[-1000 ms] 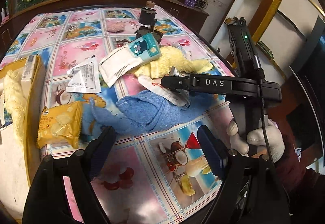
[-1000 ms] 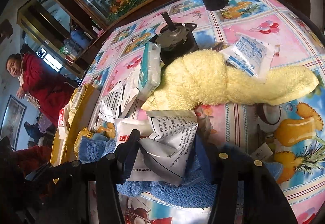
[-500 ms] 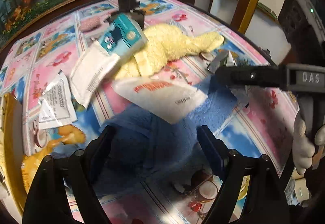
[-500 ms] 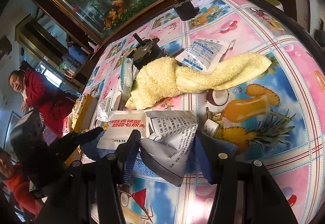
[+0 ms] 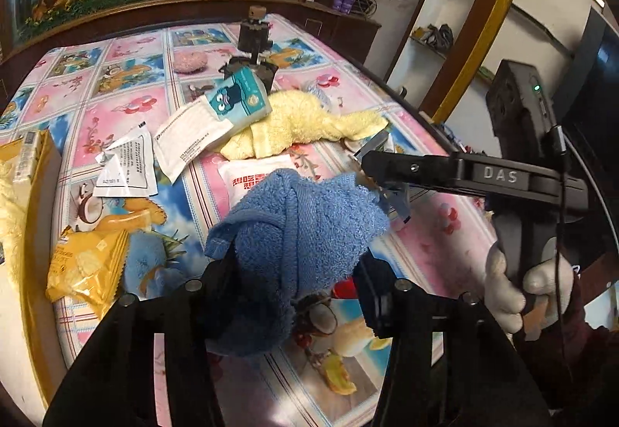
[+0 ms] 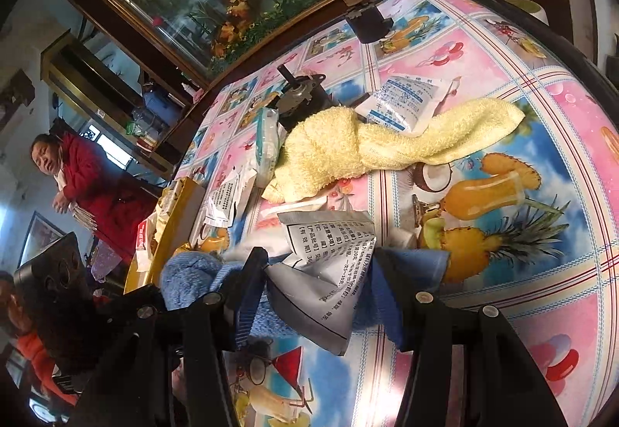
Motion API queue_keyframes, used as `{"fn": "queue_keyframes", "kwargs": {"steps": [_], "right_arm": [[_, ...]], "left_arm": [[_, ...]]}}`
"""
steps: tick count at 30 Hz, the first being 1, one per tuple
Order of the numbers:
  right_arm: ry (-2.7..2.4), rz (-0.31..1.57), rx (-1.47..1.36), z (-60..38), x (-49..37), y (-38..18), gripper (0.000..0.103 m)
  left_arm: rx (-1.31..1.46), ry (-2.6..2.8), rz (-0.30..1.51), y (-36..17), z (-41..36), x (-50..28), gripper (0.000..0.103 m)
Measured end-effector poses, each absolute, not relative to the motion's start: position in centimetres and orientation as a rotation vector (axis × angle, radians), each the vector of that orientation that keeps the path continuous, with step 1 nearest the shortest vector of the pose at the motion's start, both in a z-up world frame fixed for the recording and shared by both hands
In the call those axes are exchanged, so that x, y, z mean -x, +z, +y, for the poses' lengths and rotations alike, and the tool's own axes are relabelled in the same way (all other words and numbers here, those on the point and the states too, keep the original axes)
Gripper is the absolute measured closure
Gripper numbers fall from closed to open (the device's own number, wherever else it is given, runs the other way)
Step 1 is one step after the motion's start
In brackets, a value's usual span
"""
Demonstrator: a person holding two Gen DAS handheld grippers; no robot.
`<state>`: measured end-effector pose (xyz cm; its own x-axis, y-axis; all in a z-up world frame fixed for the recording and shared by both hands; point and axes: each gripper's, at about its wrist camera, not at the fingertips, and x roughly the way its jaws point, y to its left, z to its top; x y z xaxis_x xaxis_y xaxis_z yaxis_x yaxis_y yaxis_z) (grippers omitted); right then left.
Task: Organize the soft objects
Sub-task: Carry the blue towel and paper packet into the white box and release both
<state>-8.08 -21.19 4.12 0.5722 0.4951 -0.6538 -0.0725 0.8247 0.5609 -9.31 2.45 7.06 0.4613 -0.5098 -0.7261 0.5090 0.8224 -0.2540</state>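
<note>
Fruit-print table near its front edge: left gripper clamped on limp blue towel, light and best pinched at its bunched fold; right gripper clamped on crinkly sachet.

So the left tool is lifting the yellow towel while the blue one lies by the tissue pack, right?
Colours swapped: in the left wrist view the left tool lifts the blue towel; the yellow towel lies on the table by the tissue pack.

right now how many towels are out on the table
2: the blue towel bunched between the left gripper fingers near the front edge, and the yellow towel lying mid-table under the tissue pack. Yellow fabric in the box at left may be another.
</note>
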Motion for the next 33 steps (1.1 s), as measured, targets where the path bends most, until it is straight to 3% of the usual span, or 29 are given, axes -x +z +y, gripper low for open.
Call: {"fn": "queue_keyframes", "kwargs": {"steps": [8, 15, 23, 33], "right_arm": [[0.416, 0.841, -0.487, -19.6, 9.3, 7.8, 0.048], [0.532, 0.812, -0.432, -14.6, 8.9, 10.9, 0.048], [0.688, 0.839, -0.345, -5.8, 7.5, 12.4, 0.048], [0.801, 0.942, -0.203, 6.0, 5.4, 10.3, 0.048]], "left_arm": [[0.160, -0.574, 0.726, 13.6, 10.6, 12.5, 0.053], [0.261, -0.345, 0.579, 16.2, 20.2, 14.7, 0.053], [0.275, -0.128, 0.635, 12.1, 25.3, 13.9, 0.052], [0.221, 0.066, 0.782, 5.8, 27.7, 10.1, 0.050]]}}
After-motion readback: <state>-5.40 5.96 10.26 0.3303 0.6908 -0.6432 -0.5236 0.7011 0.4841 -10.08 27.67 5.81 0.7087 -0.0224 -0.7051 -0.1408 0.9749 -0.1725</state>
